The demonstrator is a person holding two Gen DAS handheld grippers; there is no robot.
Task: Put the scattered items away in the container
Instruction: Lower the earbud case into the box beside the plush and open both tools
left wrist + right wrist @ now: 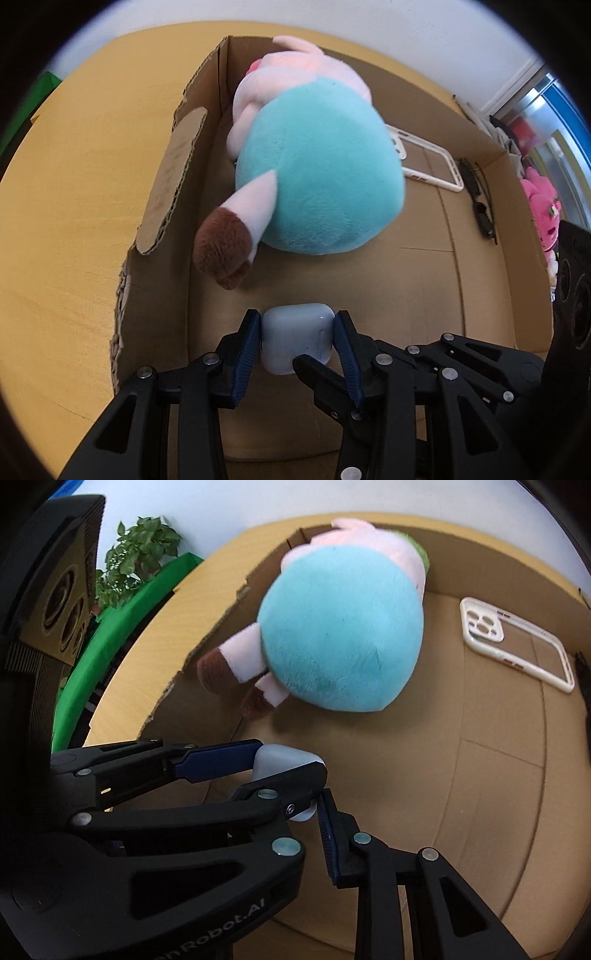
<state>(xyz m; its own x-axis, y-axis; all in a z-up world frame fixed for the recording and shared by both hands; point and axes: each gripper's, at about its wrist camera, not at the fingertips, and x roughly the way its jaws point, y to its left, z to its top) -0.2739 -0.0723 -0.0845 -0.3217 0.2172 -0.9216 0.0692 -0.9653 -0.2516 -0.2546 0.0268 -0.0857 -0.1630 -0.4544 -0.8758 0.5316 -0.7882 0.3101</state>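
Pale wood table point(74, 221) under a white wall carries the open cardboard box point(207, 110), and the left gripper point(297, 341) hangs over the box's near end with its blue pads point(247, 350) clamped on a small earbud case point(295, 332). The case is pale, rounded and glossy, and it is pinched across its two broad faces at about 6 o'clock in the left wrist view. It appears to hang above the box floor, not resting on it, though the gap is hard to judge. It looks light, rigid and slick, so the present hold across the flat sides seems the sound one. A squeeze on the rounded corners would probably let it squirt out, and a lidded shell like this is better lowered than dropped. The right gripper point(325, 830) crowds in just beside the case. Only one of its pads shows clearly, so I cannot tell whether it is apart or together. Outward at 12 o'clock a soft plush toy point(317, 177) with a teal body, pink limbs and brown feet lies against the box's left wall. At 2 o'clock a white phone case point(436, 173) lies flat on the floor, and just beyond it sits a thin dark object point(480, 206), perhaps glasses. With these already inside, the tidying looks well along. Free floor right below the case offers the natural spot to set it down.
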